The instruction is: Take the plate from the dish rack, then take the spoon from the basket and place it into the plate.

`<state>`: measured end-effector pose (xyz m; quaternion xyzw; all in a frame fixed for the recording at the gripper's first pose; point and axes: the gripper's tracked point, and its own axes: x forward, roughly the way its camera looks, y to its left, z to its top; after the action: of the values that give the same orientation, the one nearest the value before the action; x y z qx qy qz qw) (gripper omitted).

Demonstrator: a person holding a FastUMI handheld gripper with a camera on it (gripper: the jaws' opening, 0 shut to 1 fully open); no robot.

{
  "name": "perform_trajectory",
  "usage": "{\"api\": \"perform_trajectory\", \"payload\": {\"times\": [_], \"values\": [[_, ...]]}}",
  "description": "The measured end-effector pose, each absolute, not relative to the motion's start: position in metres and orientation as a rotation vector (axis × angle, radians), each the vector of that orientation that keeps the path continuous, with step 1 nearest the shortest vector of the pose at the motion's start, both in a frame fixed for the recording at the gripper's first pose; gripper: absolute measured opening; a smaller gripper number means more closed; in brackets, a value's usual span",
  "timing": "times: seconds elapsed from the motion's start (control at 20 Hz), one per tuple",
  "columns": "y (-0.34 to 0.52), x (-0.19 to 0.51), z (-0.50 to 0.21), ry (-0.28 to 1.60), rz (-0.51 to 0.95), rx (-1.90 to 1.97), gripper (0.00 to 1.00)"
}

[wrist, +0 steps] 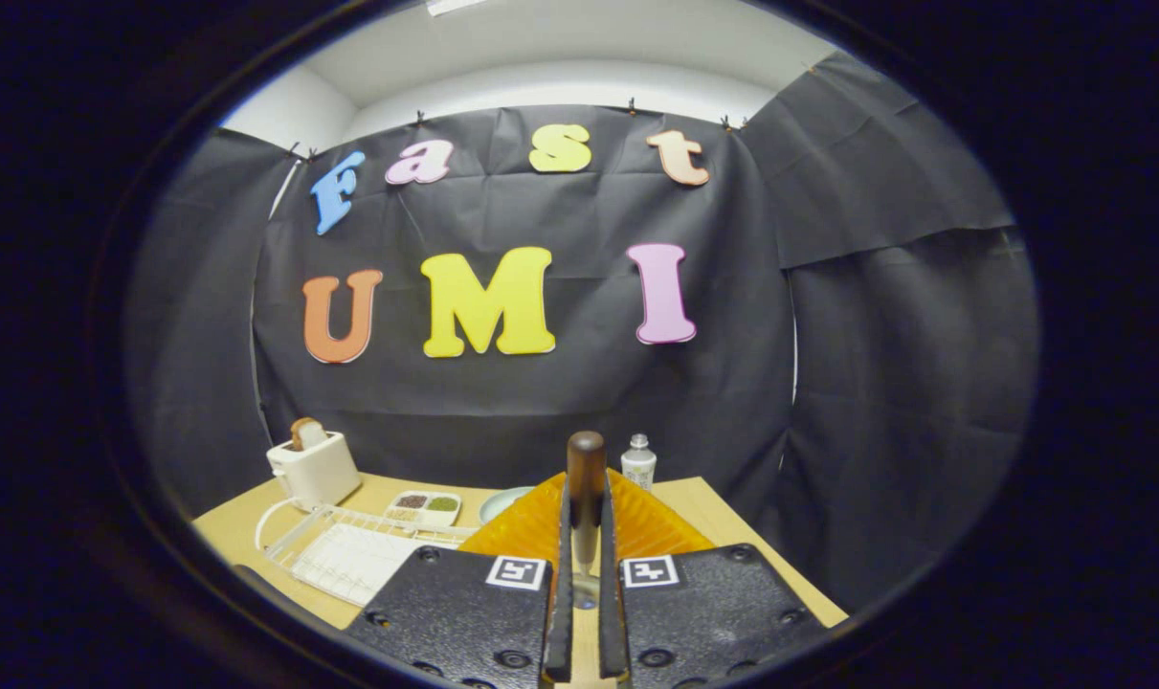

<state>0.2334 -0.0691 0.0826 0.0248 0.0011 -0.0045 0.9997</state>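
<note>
Looking forward along the two fingers of the gripper, riding just behind them, low over a wooden table. Facing the booth's black cloth back wall head-on, tilting slightly upward toward the white ceiling. Sitting very near a dark-handled spoon standing upright between the fingers; taking in a dish rack and toaster farther off.
</note>
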Motion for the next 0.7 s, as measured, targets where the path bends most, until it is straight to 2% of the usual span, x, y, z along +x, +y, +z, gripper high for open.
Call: {"api": "perform_trajectory", "payload": {"times": [0.35,0.7], "values": [[-0.006,0.147,0.089,-0.031,0.089,-0.030,0.16],[0.063,0.101,0.007,-0.021,0.125,-0.031,0.16]]}}
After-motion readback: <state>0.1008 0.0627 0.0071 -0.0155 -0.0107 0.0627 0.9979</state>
